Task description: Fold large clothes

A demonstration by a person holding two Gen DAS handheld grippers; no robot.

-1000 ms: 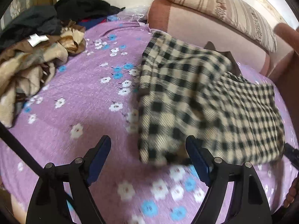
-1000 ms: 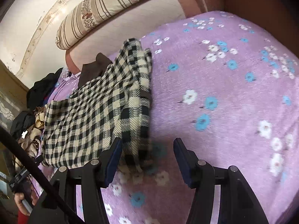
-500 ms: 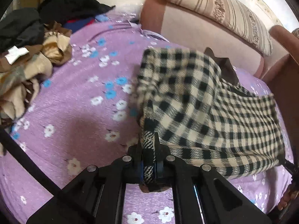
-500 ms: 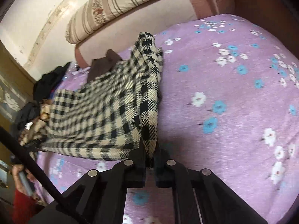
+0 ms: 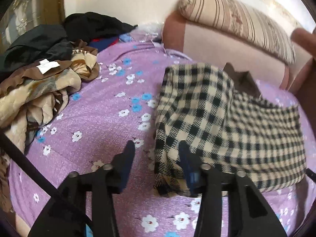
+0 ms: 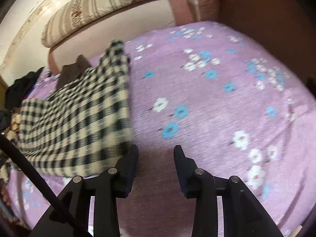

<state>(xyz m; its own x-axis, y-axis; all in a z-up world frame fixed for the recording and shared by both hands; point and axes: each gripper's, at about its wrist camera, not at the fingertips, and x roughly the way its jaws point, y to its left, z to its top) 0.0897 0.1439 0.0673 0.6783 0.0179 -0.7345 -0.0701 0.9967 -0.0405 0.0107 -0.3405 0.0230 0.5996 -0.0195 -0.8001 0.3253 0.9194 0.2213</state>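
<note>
A black and cream checked garment (image 5: 227, 122) with a brown collar (image 5: 243, 81) lies folded on the purple flowered bedspread (image 5: 102, 118). My left gripper (image 5: 156, 148) is open at the garment's near left corner, its right finger against the cloth. In the right wrist view the garment (image 6: 79, 118) lies to the left. My right gripper (image 6: 156, 148) is open and empty over bare bedspread (image 6: 217, 108), its left finger beside the garment's near right corner.
A heap of brown and beige blankets (image 5: 33, 90) and dark clothes (image 5: 59, 35) lies at the left of the bed. A striped bolster (image 5: 243, 21) rests on the pink headboard (image 5: 217, 47) behind. A dark wooden side (image 6: 266, 6) borders the bed at right.
Both grippers were shut on the garment's near corners half a second ago. Both have opened and let the cloth go, and it has dropped onto the bed.
</note>
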